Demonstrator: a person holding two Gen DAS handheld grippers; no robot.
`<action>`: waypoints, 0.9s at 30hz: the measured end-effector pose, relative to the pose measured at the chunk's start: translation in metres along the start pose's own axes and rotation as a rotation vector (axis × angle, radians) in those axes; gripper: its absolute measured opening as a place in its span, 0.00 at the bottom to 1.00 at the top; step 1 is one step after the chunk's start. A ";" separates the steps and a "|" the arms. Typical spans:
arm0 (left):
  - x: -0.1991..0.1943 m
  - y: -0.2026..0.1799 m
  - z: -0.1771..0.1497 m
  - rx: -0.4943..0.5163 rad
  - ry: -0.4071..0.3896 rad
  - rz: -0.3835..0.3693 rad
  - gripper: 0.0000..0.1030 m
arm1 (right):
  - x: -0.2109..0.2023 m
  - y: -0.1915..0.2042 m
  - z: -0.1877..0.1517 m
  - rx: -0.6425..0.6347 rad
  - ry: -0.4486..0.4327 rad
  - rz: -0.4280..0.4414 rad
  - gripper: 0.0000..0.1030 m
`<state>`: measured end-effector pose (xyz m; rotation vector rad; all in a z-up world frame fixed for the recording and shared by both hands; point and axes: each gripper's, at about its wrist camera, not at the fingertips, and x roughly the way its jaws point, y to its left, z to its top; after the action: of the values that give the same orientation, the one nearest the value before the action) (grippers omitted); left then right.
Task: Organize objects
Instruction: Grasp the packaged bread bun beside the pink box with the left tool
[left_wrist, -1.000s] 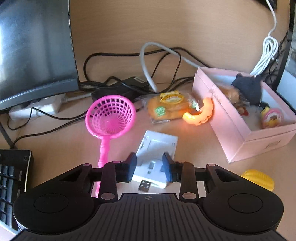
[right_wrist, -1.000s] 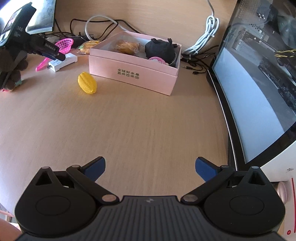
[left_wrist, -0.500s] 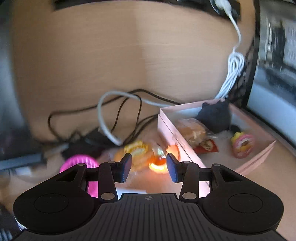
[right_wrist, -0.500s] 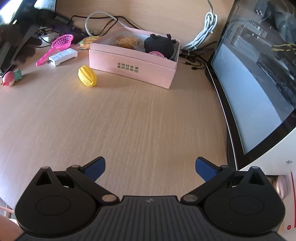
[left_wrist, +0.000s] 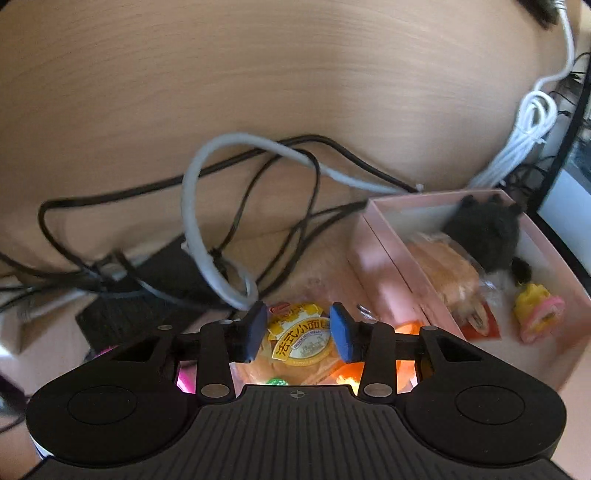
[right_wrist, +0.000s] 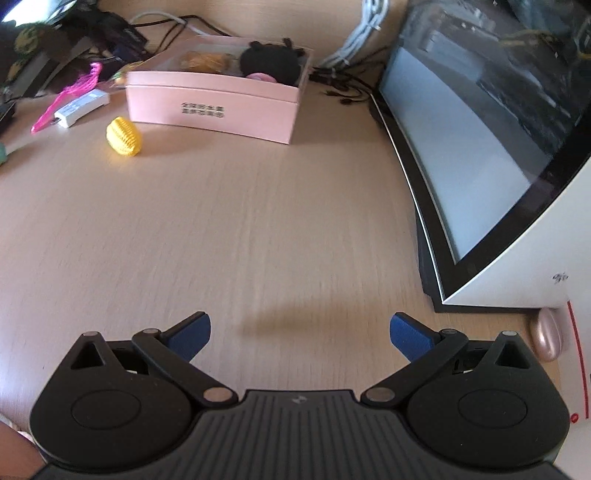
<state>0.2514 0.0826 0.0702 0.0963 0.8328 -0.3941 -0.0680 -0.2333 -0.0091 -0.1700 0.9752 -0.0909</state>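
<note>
The left tool (left_wrist: 298, 330) hangs over a wrapped bread pack (left_wrist: 301, 341), its blue pads parted on either side of the yellow label, not visibly touching it. The pack lies on the tabletop (right_wrist: 258, 221) just left of the pink box (right_wrist: 212, 107), with an orange toy (left_wrist: 404, 326) glowing between them. Inside the box sit another wrapped bread (left_wrist: 448, 275), a black plush (left_wrist: 484, 229) and a small pink-and-yellow toy (left_wrist: 539, 314). Grey and black cables (left_wrist: 207, 221) tangle behind the pack.

The right tool (right_wrist: 300, 334) is spread wide and holds nothing, low over bare tabletop beside a monitor (right_wrist: 480, 147). A yellow toy (right_wrist: 123, 136) lies near the box's front, with a white adapter (right_wrist: 79, 107) and a pink scoop (right_wrist: 66, 98) further left.
</note>
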 end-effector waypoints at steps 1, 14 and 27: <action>-0.005 -0.005 -0.005 0.035 0.004 -0.008 0.42 | 0.001 -0.001 0.001 0.010 -0.001 0.004 1.00; -0.077 -0.027 -0.062 0.169 0.003 -0.026 0.43 | 0.014 0.023 0.033 -0.016 -0.043 0.077 1.00; -0.072 -0.018 -0.050 0.529 0.025 -0.138 0.43 | 0.022 0.046 0.041 -0.050 -0.023 0.107 1.00</action>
<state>0.1659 0.1000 0.0909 0.5371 0.7454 -0.7387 -0.0223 -0.1871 -0.0129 -0.1640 0.9625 0.0331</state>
